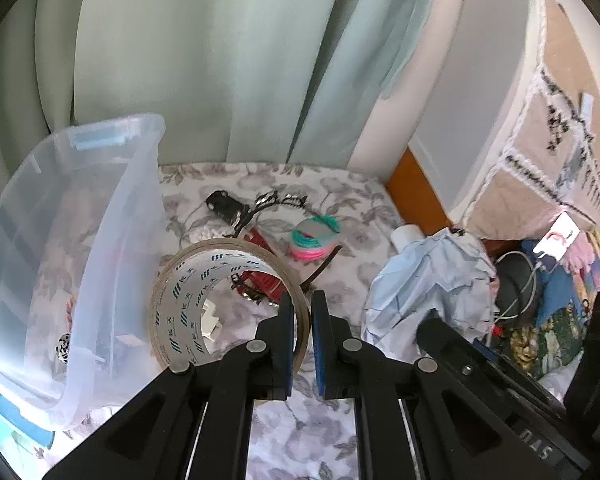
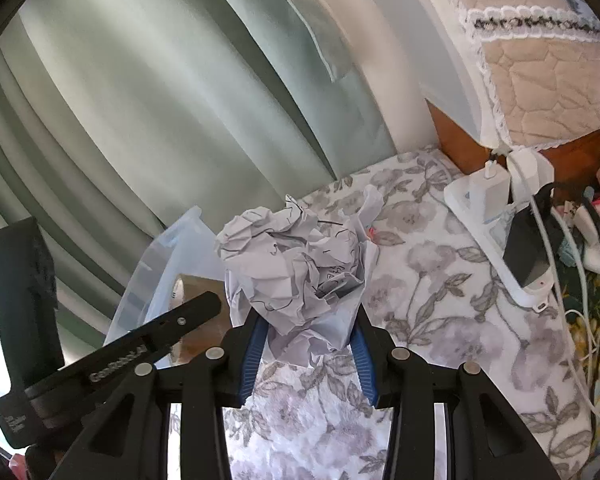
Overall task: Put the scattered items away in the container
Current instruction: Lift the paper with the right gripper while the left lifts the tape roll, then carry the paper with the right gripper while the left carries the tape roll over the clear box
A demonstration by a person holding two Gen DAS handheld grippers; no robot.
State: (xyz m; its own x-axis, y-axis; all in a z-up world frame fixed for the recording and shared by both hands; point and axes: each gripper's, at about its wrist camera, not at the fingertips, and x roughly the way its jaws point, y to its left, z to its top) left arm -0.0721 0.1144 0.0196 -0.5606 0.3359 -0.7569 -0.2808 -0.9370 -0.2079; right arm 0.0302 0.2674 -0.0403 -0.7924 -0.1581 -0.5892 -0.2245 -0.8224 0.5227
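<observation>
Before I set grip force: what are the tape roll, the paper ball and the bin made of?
Tape roll: glossy tan plastic film on a printed white core, likely cardboard. Paper ball: thin matte paper, sharply creased, ink marks. Bin: translucent frosted plastic; contents show through its wall.

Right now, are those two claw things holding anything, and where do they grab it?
Yes. The left gripper pinches the tape roll by its ring wall. The right gripper clamps the crumpled paper ball at its lower end.

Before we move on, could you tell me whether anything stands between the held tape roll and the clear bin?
Nothing visible does. The left gripper holds the tape roll right beside the clear plastic bin, whose near wall it must clear.
</observation>
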